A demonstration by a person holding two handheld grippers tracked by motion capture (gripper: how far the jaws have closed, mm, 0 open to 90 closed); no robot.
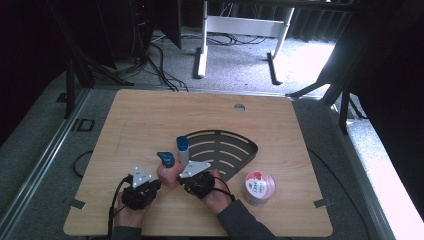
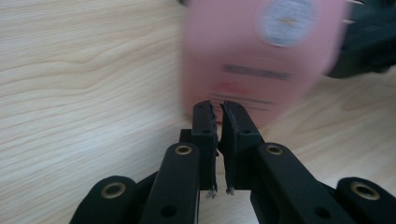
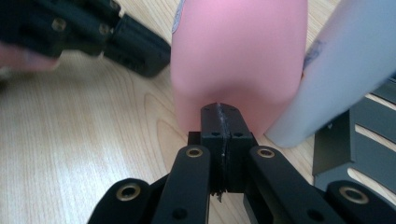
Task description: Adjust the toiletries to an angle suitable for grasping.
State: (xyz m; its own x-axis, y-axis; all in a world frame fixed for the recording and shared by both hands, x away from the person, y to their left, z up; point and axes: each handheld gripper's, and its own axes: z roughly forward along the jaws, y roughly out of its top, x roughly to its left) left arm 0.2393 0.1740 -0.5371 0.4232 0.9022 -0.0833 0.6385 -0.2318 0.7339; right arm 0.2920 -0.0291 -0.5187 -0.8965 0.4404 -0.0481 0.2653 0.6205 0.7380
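Both hand-held grippers, left (image 2: 219, 112) & right (image 3: 220, 114), closed, empty, tips at pink bottle (image 3: 238, 60)

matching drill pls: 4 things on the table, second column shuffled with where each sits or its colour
1. pink bottle
2. grey bottle
3. black slotted tray
4. round tub

A. at the table's right, apart from both grippers
B. stands at the tray's near-left corner, blue cap
C. between the two grippers, blue cap
D. fan-shaped, flat on the table's middle

Pairs: 1-C, 2-B, 3-D, 4-A
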